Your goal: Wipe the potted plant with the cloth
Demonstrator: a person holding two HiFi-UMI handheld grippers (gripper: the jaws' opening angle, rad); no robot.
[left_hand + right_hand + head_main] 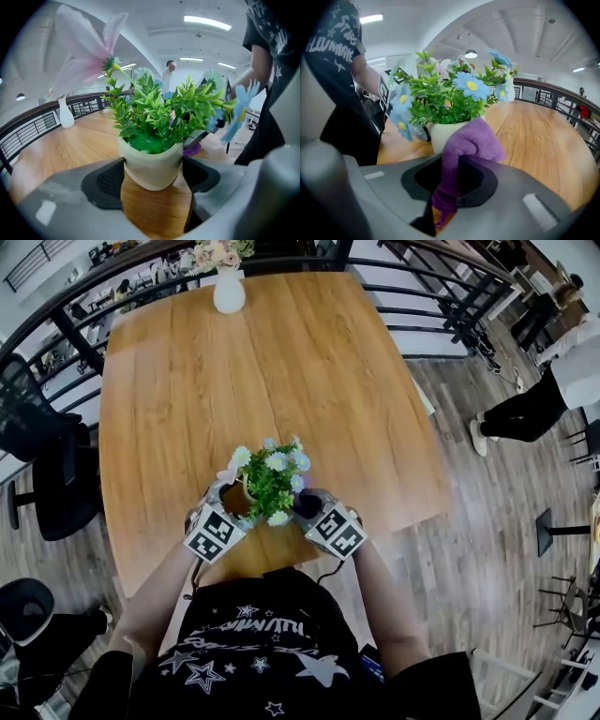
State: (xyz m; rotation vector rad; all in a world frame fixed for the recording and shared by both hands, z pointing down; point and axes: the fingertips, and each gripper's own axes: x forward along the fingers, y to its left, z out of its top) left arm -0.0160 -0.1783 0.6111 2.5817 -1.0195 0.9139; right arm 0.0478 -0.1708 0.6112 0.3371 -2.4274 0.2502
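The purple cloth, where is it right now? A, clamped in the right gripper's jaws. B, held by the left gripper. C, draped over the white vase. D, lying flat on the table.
A: the right gripper view shows the cloth pinched between the jaws of the right gripper, its bunched end next to the pot.

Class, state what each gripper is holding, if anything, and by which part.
The left gripper holds the potted plant by the sides of its pot. The right gripper pinches the purple cloth by one bunched end.
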